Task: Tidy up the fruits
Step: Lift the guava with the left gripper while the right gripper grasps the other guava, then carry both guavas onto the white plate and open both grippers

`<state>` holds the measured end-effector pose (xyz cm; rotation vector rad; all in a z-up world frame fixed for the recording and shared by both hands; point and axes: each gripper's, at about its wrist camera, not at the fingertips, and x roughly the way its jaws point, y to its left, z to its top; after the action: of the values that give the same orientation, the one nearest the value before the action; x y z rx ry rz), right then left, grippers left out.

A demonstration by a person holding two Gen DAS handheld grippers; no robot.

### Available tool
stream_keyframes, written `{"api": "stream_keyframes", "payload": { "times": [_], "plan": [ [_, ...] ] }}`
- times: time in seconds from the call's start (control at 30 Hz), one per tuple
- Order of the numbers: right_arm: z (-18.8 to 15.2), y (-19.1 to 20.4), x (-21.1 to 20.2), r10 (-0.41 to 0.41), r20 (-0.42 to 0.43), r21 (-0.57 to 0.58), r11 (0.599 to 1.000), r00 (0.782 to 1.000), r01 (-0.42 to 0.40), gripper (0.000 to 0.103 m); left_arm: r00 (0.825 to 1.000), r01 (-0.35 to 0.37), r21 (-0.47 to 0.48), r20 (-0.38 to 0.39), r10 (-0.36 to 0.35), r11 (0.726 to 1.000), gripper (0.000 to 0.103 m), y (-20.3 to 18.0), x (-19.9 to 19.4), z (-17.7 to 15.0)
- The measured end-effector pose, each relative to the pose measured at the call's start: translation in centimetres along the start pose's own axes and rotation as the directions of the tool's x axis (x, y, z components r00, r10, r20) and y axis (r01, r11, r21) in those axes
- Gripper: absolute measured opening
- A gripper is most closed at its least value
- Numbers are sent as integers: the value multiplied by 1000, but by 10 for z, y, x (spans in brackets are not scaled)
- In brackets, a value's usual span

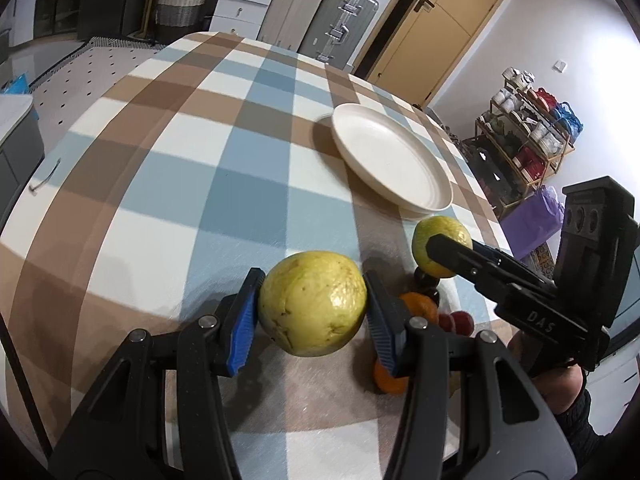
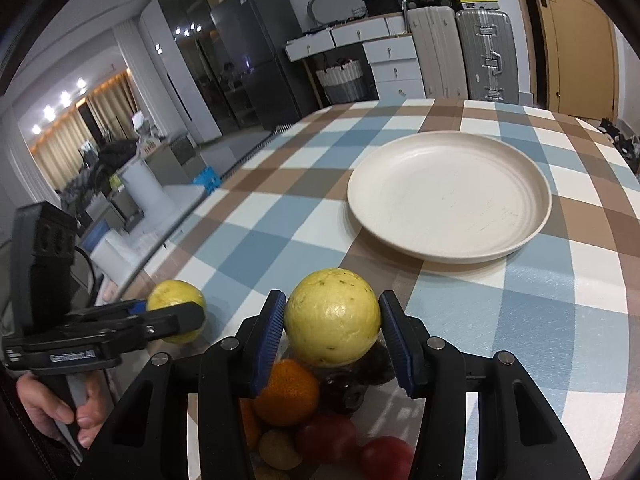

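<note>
My left gripper is shut on a yellow-green guava, held just above the checked tablecloth; it also shows in the right wrist view. My right gripper is shut on a second yellow guava, also seen in the left wrist view. Below the right gripper lies a pile of fruit: an orange, dark cherries, red fruits and a small yellow-brown fruit. An empty cream plate lies farther ahead on the table; it also shows in the left wrist view.
The table's left edge drops to the floor. Suitcases and white drawers stand beyond the far edge. A wooden shelf with cups stands off the right side.
</note>
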<state>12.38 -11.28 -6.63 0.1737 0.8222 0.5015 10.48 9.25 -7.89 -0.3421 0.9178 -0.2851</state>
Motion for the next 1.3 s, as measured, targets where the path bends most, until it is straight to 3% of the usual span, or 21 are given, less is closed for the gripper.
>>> {"api": "stream_keyframes", "payload": {
  "times": [0.3, 0.67, 1.0, 1.3],
  "plan": [
    [20, -22, -17, 12, 40, 42, 999, 999, -13, 49, 999, 29, 55, 17, -30, 998, 47, -27, 14, 45],
    [72, -53, -29, -11, 82, 62, 998, 997, 6, 49, 999, 43, 126, 6, -44, 991, 47, -68, 47, 120],
    [115, -76, -6, -48, 87, 12, 999, 995, 48, 49, 998, 54, 186, -23, -50, 981, 47, -107, 105, 180],
    [129, -110, 33, -84, 71, 31, 996, 994, 82, 49, 991, 100, 111, -99, -89, 989, 47, -105, 175, 216]
  ]
}}
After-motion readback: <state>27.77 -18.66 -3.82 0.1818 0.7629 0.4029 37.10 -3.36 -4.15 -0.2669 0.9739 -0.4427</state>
